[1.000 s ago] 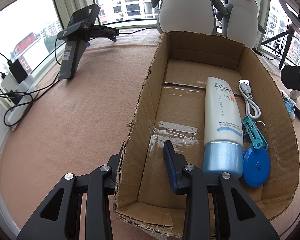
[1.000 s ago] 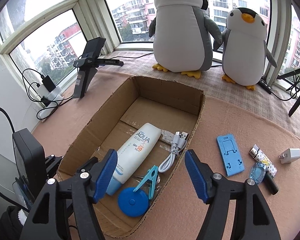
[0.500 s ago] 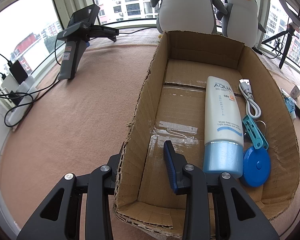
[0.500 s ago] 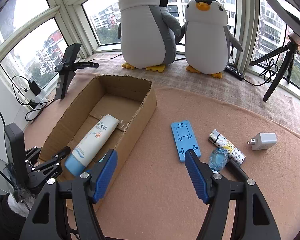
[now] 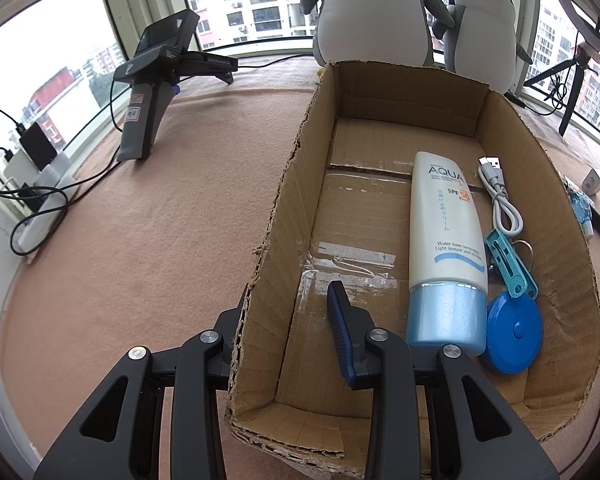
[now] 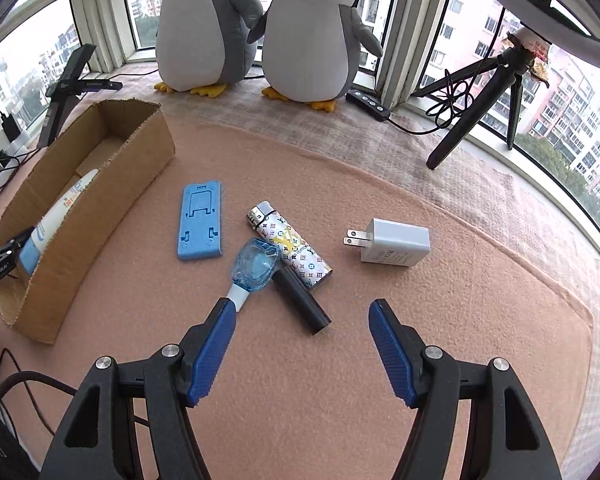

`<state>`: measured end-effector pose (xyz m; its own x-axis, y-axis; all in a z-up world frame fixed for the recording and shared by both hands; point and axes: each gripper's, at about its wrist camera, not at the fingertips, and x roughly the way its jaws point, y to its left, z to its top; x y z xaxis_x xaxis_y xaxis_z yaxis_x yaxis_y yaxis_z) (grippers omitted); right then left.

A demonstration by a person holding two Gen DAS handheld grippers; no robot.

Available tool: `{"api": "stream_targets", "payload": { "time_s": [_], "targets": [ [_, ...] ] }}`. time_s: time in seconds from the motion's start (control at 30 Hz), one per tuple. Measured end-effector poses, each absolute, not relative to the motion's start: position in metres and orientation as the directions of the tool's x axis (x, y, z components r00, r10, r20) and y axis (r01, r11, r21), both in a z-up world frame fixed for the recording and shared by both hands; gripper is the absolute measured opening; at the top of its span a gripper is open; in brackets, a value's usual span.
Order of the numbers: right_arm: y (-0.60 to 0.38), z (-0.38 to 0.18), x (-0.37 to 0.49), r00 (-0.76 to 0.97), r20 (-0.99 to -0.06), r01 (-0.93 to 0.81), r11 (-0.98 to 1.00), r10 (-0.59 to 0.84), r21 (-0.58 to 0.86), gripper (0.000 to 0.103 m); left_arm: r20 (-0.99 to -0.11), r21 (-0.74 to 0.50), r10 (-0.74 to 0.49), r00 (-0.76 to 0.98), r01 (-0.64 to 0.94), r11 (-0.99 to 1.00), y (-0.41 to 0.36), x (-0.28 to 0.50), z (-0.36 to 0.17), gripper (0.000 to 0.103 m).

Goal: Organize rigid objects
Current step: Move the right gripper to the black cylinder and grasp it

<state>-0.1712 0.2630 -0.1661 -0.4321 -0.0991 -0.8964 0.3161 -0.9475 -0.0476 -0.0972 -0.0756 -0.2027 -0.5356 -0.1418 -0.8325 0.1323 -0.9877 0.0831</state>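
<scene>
The left gripper (image 5: 290, 328) straddles the near left wall of the cardboard box (image 5: 284, 216): one finger sits inside the box, the other outside. Whether the pads press the wall cannot be told. The right gripper (image 6: 302, 350) hangs wide open above the pink felt mat (image 6: 440, 320) and holds nothing.

Inside the box, nearest the left gripper, lies a round blue tape measure (image 5: 514, 332), touching a teal clip (image 5: 510, 266) with a metal ring. Beside them lies a white tube with a pale blue cap (image 5: 446, 252), printed "AQUA", "SPF 50", a line of Japanese, and "Water base sunscreen, Light texture and oil...". Past the clip is a coiled white USB cable (image 5: 500, 196).

On the mat ahead of the right gripper, a black cylinder (image 6: 302, 300) lies at a slant. Its far end touches a clear blue item with a white neck (image 6: 254, 266) and a lighter (image 6: 290, 246) wrapped in a white monogram print with a yellow "LV". A blue phone stand (image 6: 199, 220) lies flat to their left, near the box. A white plug adapter (image 6: 392, 242) lies apart to the right; its side carries small print too blurred to read.

Further off, the other gripper's black handle reads "GenRobot.AI". Two plush penguins (image 6: 308, 32) stand at the window, a black tripod (image 6: 480, 92) to their right.
</scene>
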Motion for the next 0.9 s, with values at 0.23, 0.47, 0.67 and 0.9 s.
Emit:
{"api": "stream_targets", "payload": {
  "time_s": [0.23, 0.47, 0.67, 0.9],
  "targets": [
    [0.262, -0.184, -0.181, -0.380, -0.920, 0.366, -0.929, -0.095, -0.055, 0.044, -0.832, 0.082, -0.142, -0.536, 0.134, -0.988, -0.074, -0.096, -0.203, 0.032],
    [0.260, -0.193, -0.194, -0.339, -0.934, 0.375, -0.927, -0.116, -0.021, 0.040, -0.832, 0.083, -0.142, -0.537, 0.133, -0.988, -0.074, -0.096, -0.203, 0.032],
    [0.259, -0.196, -0.204, -0.309, -0.943, 0.364, -0.931, -0.125, 0.004, 0.030, -0.832, 0.083, -0.142, -0.537, 0.133, -0.988, -0.074, -0.096, -0.203, 0.032],
    [0.253, -0.200, -0.204, -0.293, -0.948, 0.367, -0.930, -0.122, 0.007, 0.023, -0.832, 0.083, -0.142, -0.537, 0.133, -0.988, -0.074, -0.096, -0.203, 0.032]
  ]
}}
